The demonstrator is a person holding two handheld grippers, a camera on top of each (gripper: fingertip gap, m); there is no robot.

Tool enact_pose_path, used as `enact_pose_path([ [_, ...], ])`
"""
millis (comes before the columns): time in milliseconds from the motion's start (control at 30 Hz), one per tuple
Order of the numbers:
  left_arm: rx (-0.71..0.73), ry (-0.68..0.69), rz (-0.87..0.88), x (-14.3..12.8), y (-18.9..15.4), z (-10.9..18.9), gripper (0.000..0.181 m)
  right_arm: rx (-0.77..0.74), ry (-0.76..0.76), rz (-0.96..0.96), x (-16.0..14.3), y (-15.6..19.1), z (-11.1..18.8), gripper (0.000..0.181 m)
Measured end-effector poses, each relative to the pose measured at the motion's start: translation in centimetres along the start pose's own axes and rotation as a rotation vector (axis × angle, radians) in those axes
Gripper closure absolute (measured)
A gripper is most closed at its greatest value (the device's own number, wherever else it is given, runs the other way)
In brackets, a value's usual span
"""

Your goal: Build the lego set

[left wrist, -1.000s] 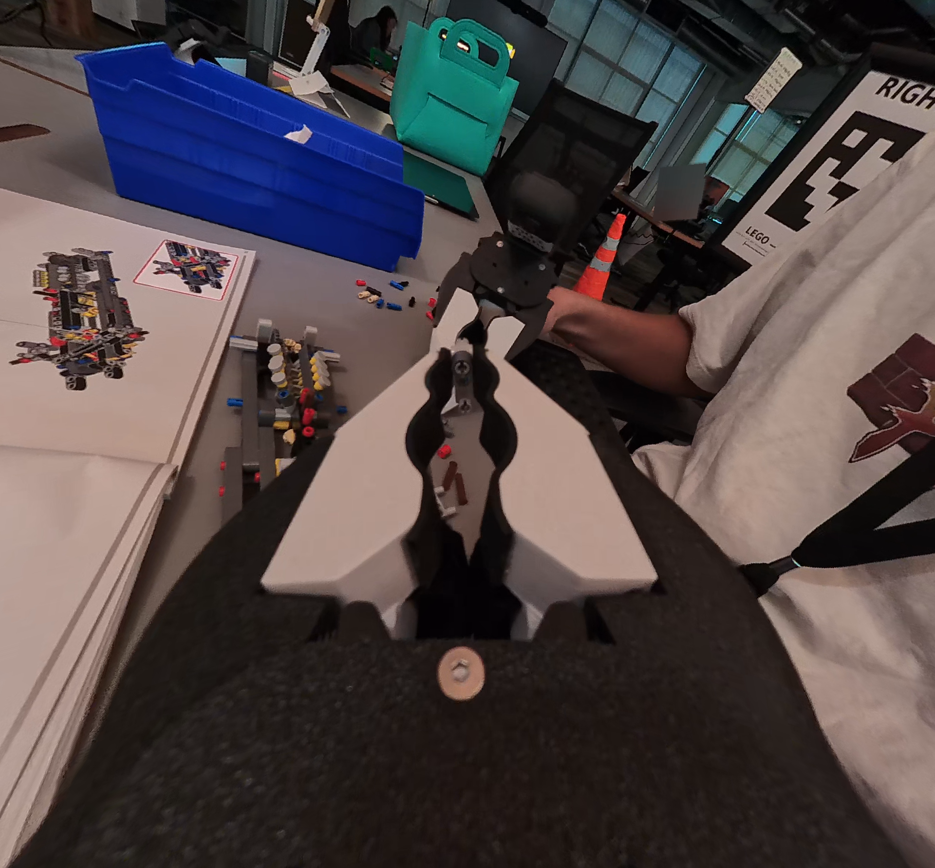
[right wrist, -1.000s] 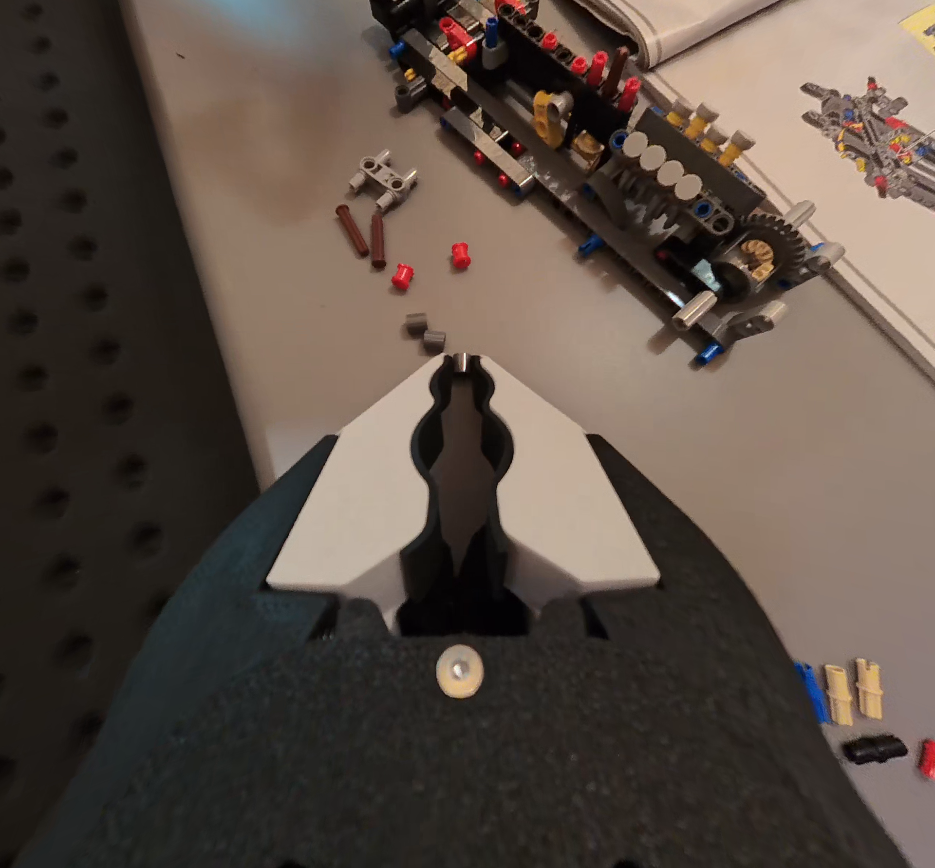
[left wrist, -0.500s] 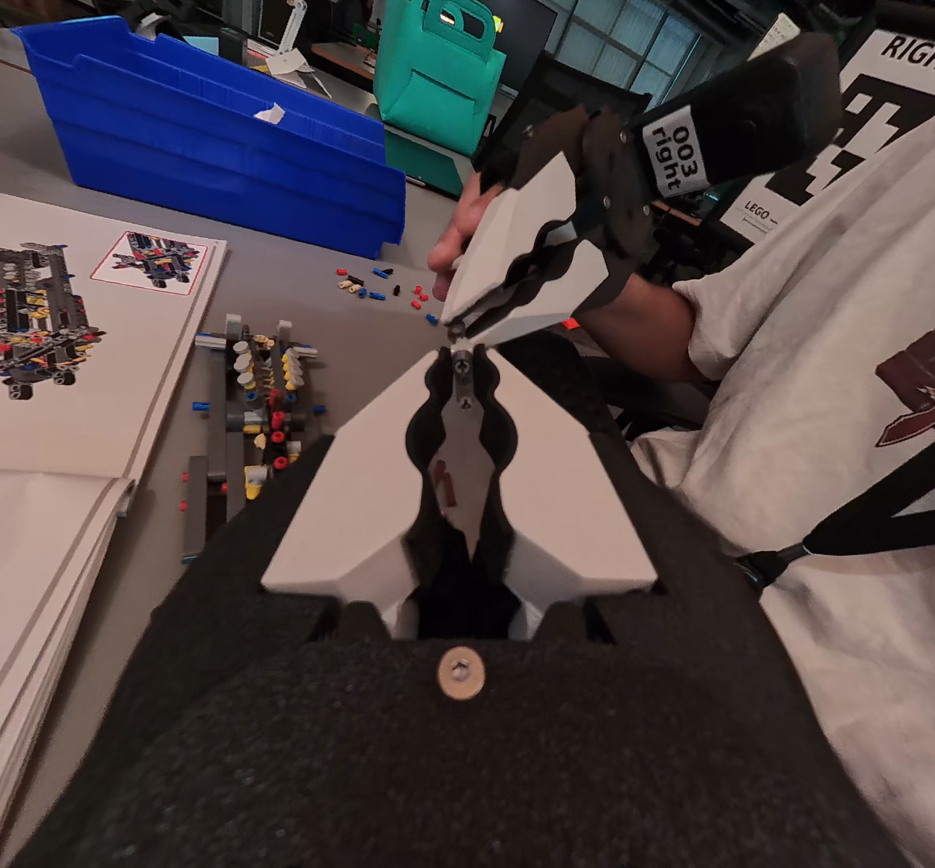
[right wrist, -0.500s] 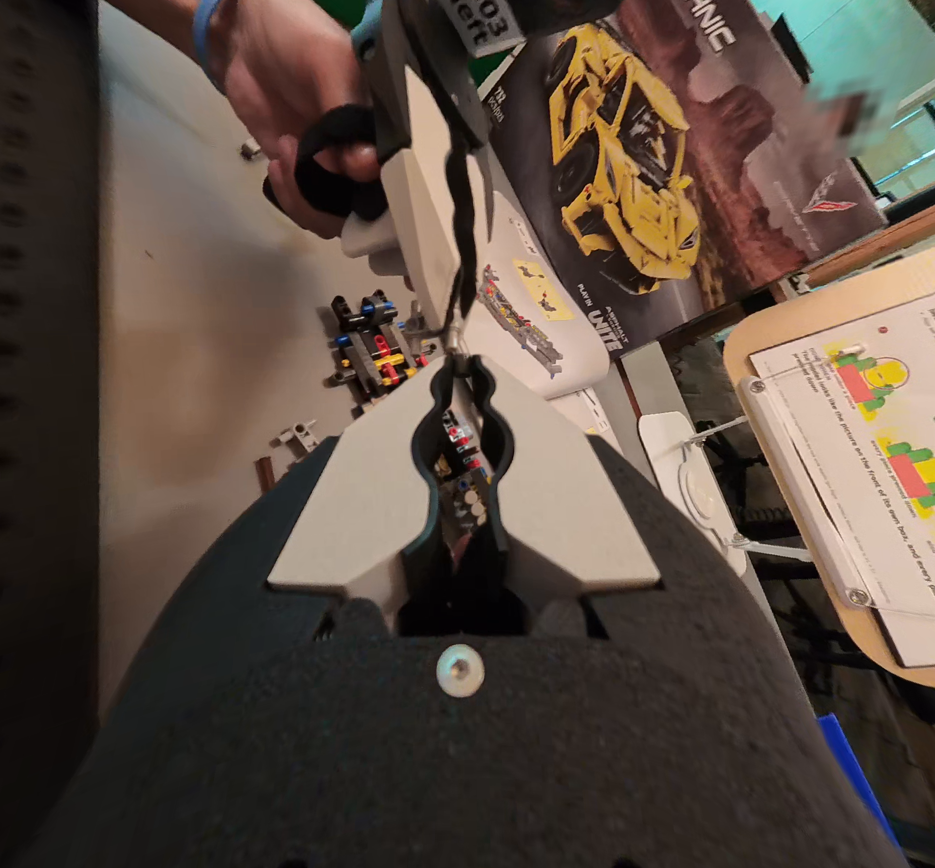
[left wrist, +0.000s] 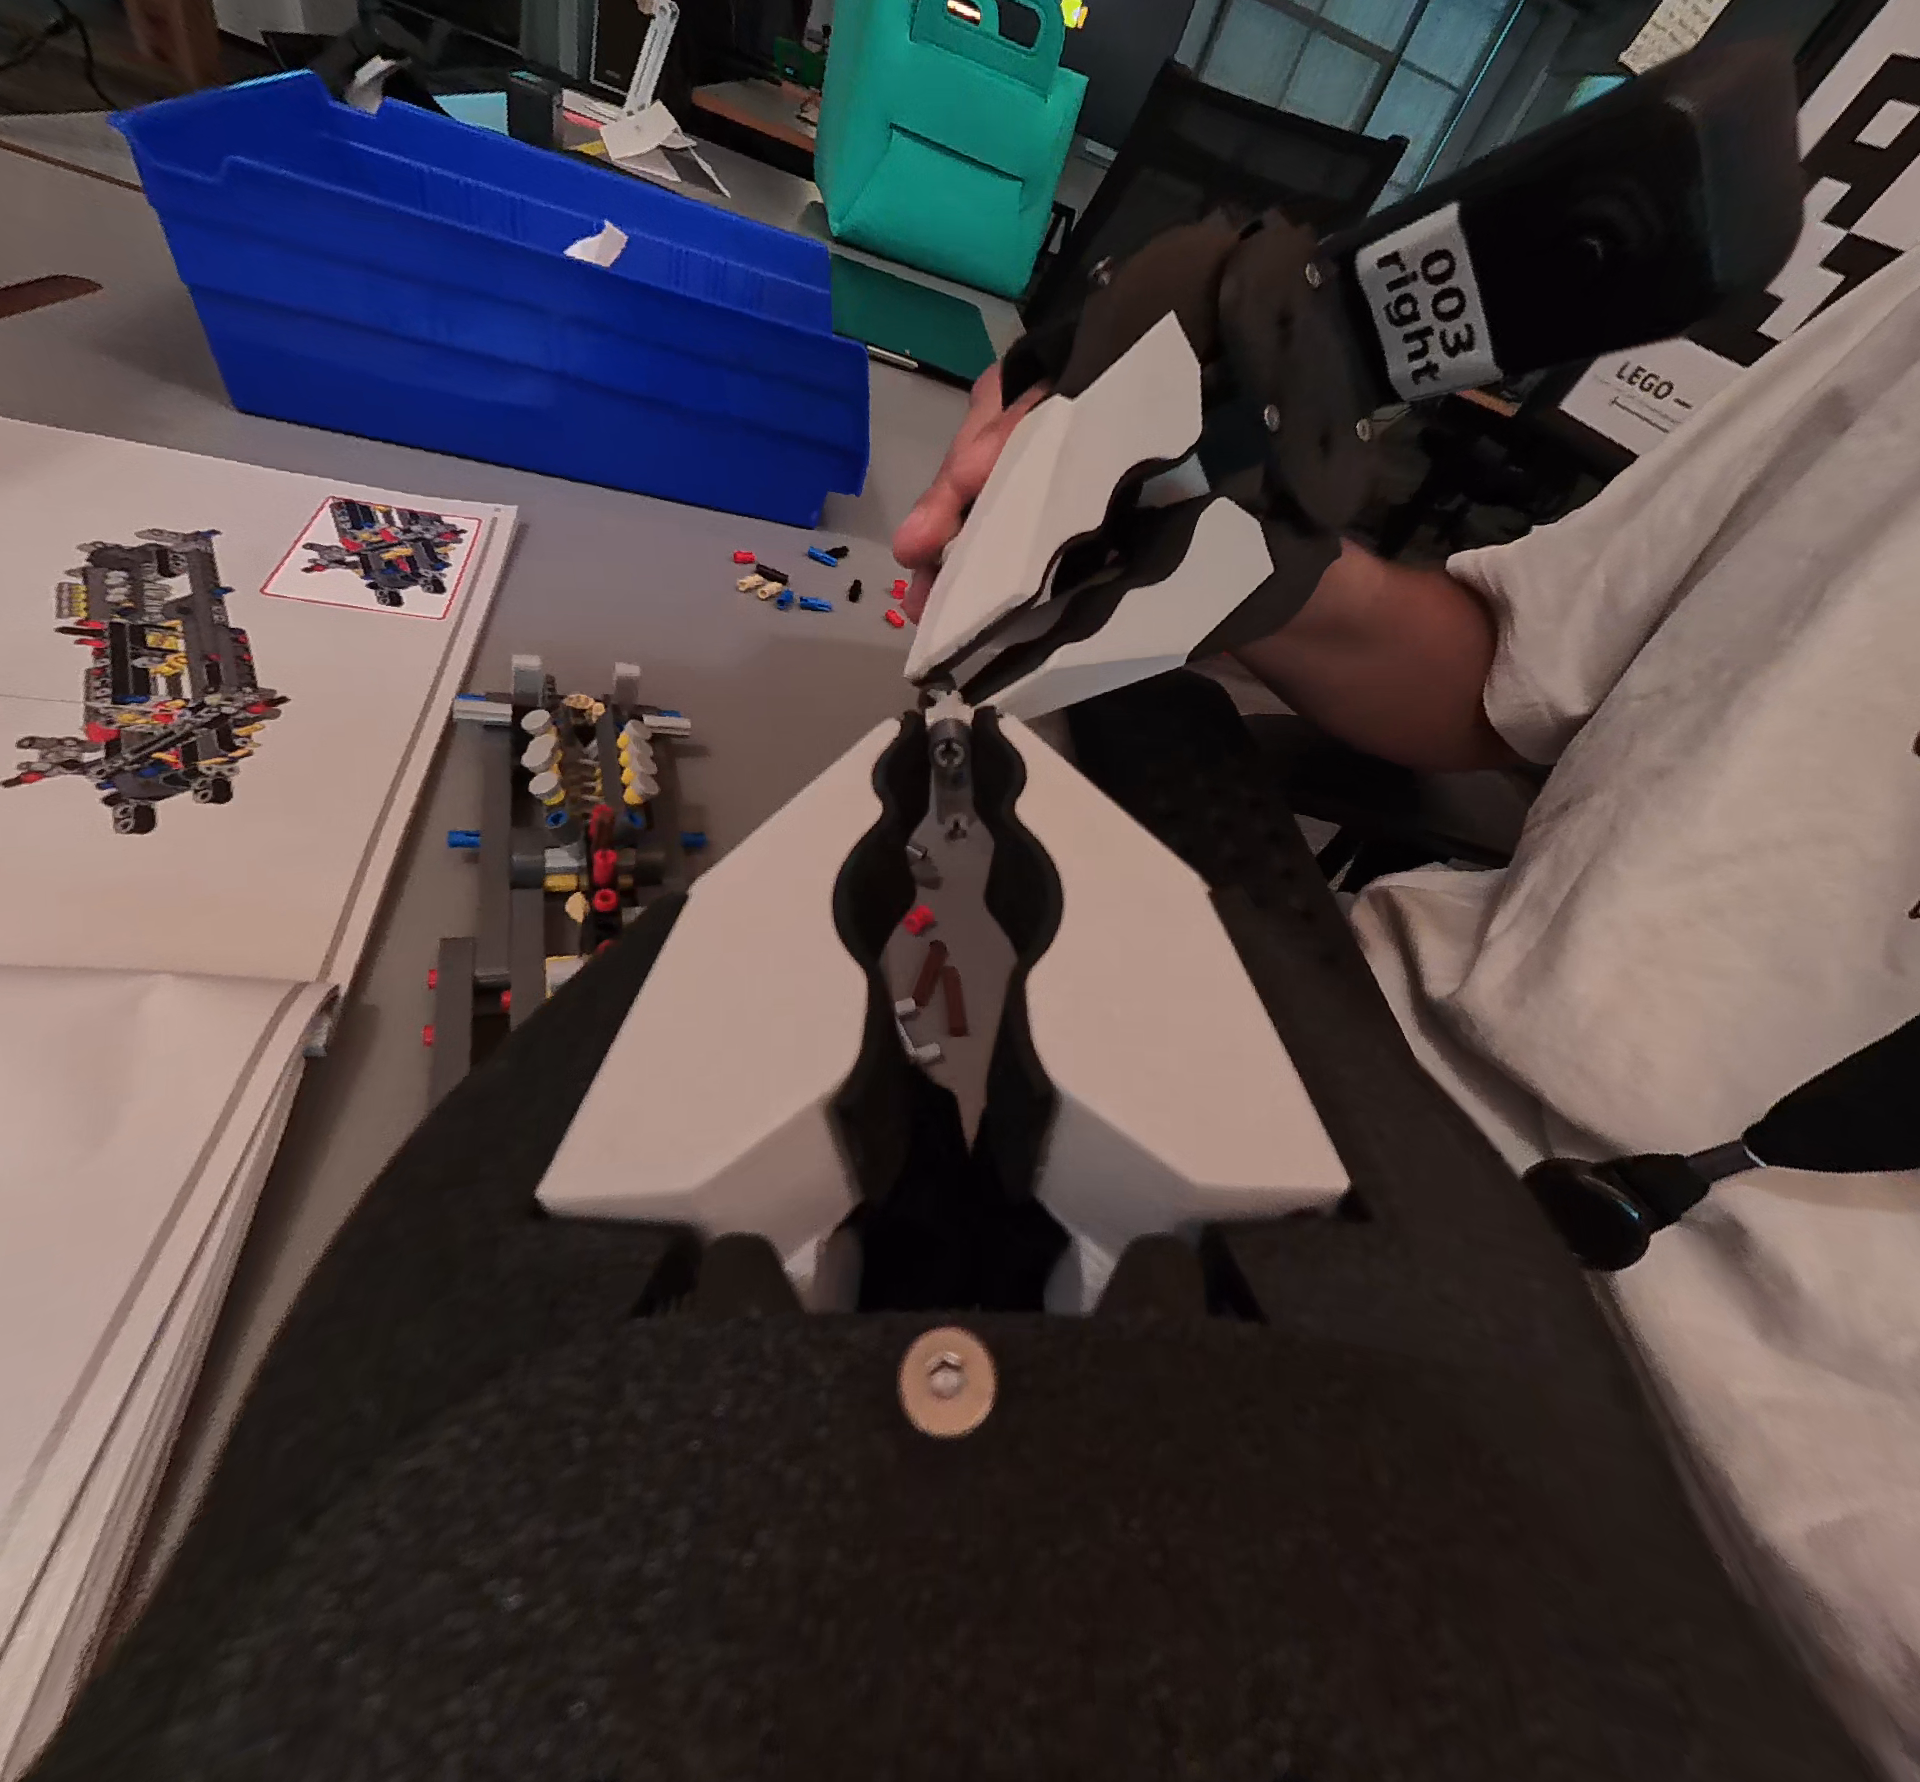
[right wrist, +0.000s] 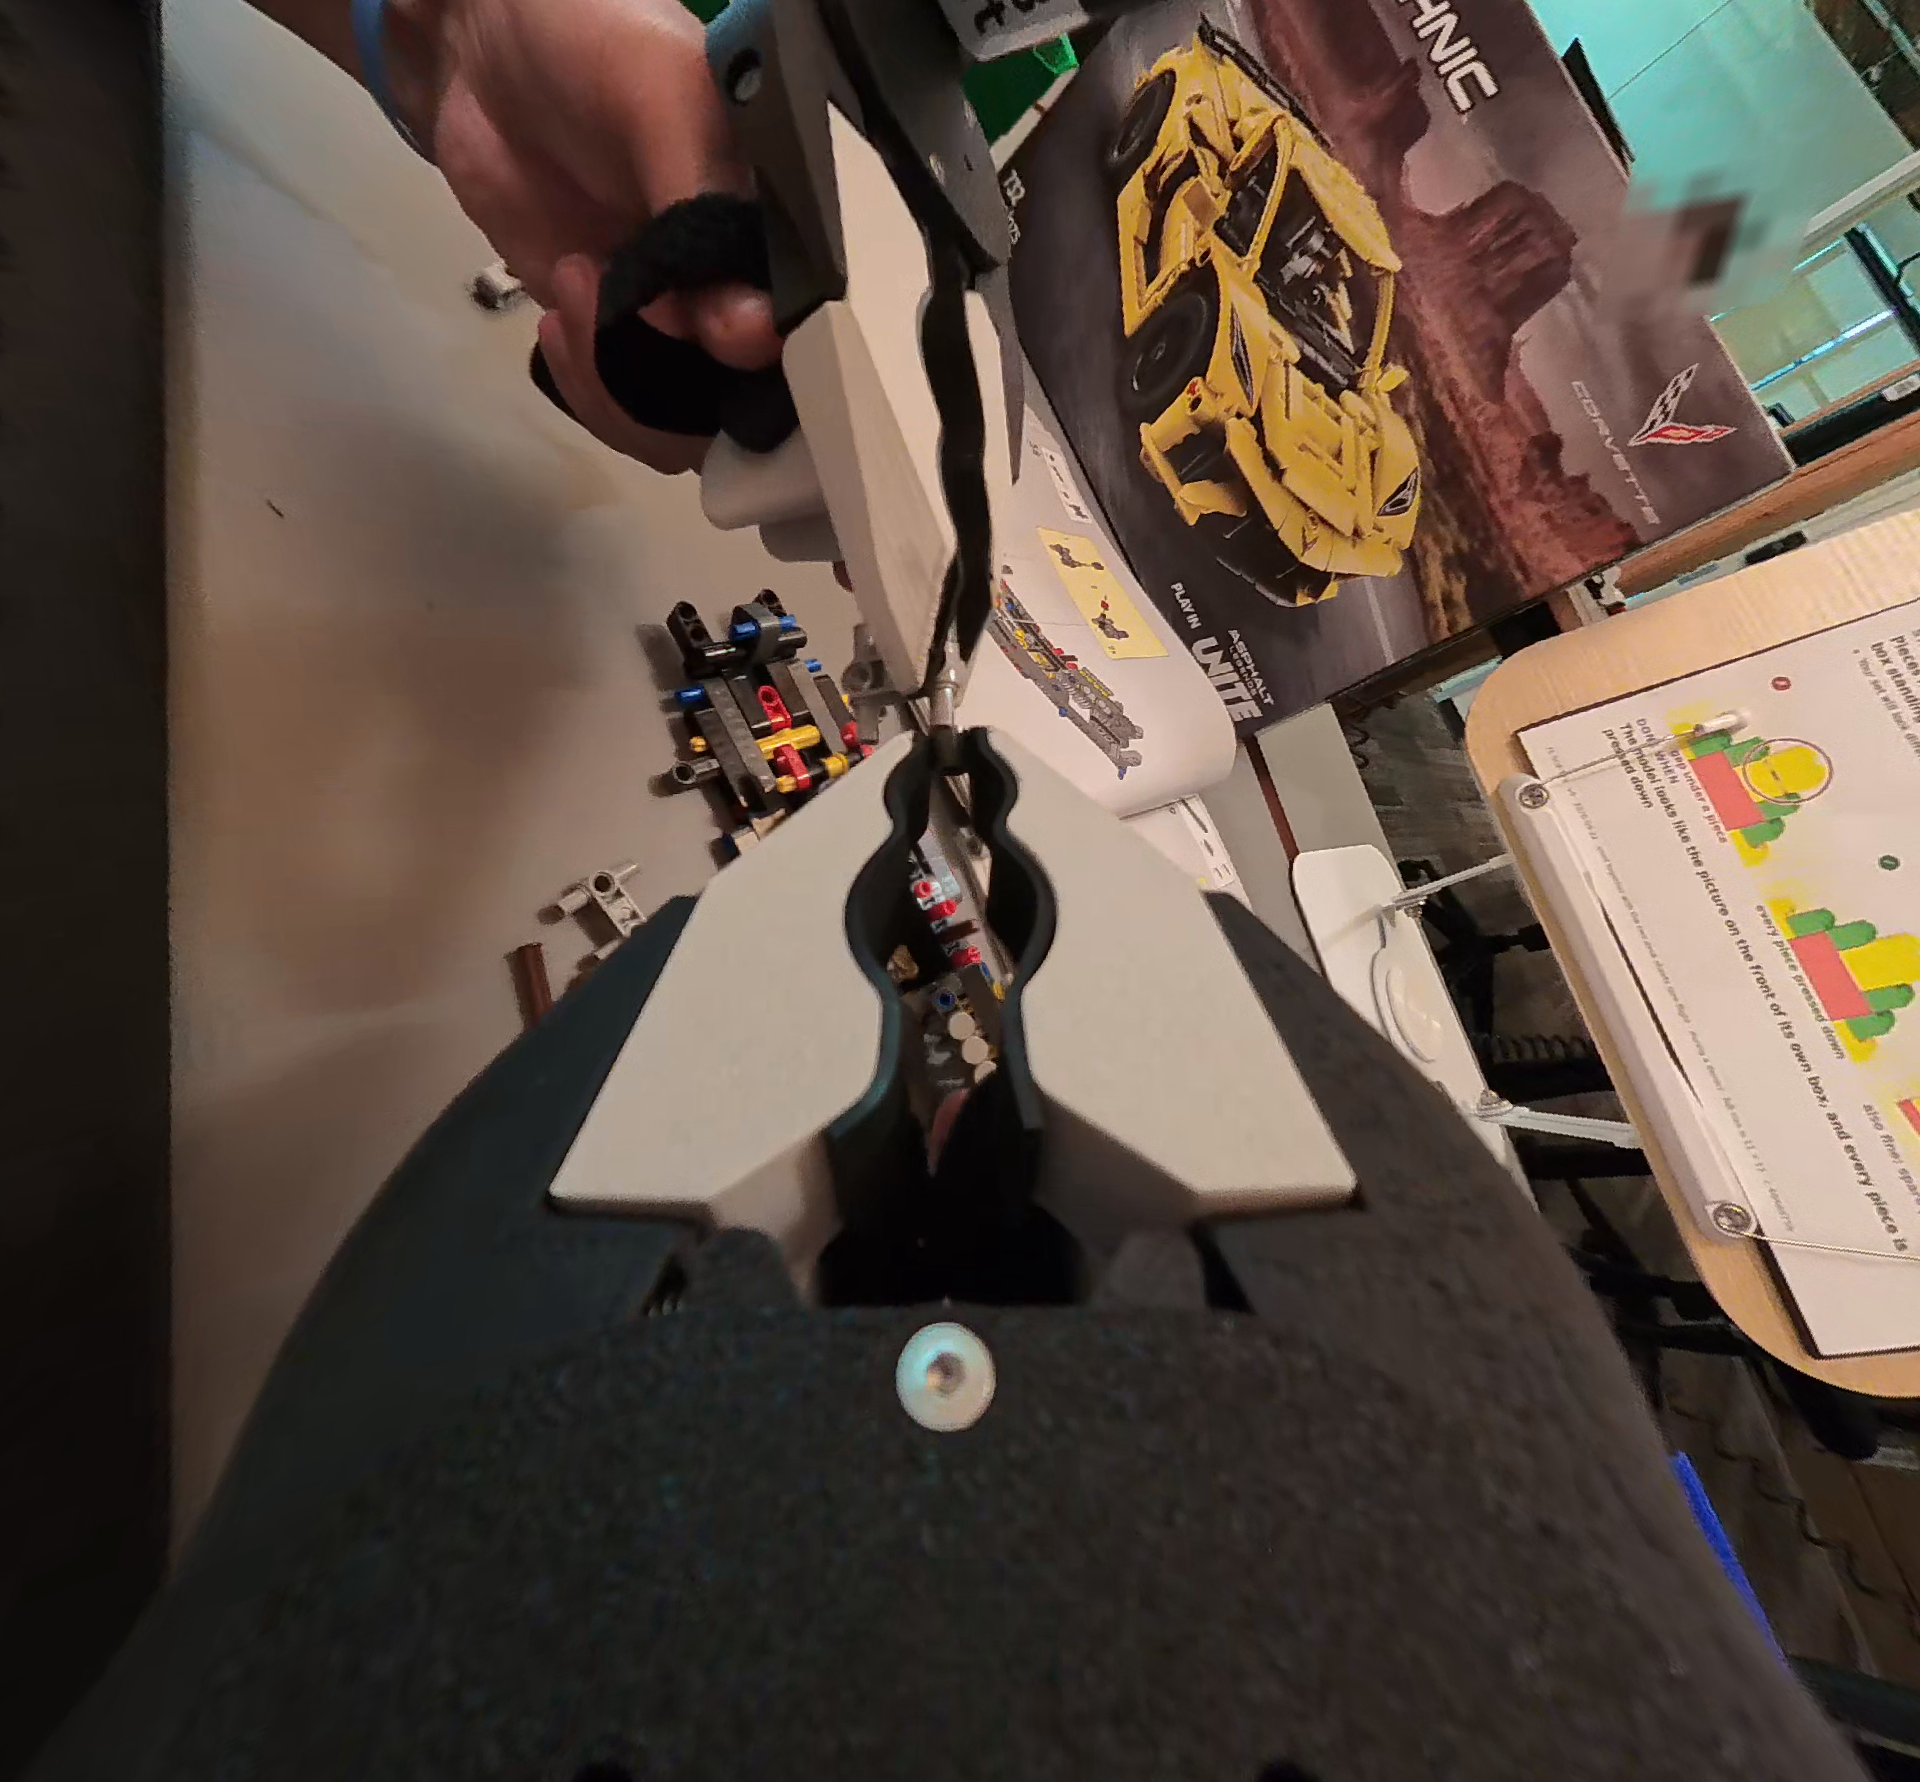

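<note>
Here both claws meet tip-to-tip, left claw [left wrist: 948, 716] gripping a grey connector [left wrist: 948, 764]

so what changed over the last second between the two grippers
The right gripper rose from hovering low over the loose pieces on the table and swung round to meet the left gripper tip to tip, carrying a tiny grey piece pinched at its tip. The left gripper stayed shut on its small grey pin connector. The half-built dark grey chassis did not move.
</note>
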State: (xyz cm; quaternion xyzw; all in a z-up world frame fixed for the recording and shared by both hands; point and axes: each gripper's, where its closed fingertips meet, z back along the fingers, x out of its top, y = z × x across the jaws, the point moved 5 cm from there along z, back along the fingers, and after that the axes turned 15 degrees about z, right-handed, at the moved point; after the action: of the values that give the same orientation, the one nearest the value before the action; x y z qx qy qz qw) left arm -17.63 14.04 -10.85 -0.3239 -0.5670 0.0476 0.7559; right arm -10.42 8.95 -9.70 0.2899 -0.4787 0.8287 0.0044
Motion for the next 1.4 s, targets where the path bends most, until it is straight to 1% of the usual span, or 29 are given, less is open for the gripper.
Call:
enact_pose_path([
  [267, 0.038, 0.025, -0.039, 0.04, 0.08, 0.32, 0.174, 0.002, -0.018, -0.013, 0.23, 0.23, -0.17, 0.176],
  [667, 0.066, 0.038, -0.028, -0.1, 0.65, 0.4, 0.174, -0.001, -0.011, -0.021, -0.01, 0.29, -0.65, 0.176],
  [1200, 0.072, 0.057, -0.033, -0.26, 0.65, 0.32, 0.174, -0.001, -0.015, -0.025, -0.23, 0.5, -0.9, 0.177],
  [1400, 0.058, 0.041, -0.006, -0.34, 0.73, 0.21, 0.174, -0.019, -0.026, -0.036, -0.31, 0.48, -0.87, 0.176],
])
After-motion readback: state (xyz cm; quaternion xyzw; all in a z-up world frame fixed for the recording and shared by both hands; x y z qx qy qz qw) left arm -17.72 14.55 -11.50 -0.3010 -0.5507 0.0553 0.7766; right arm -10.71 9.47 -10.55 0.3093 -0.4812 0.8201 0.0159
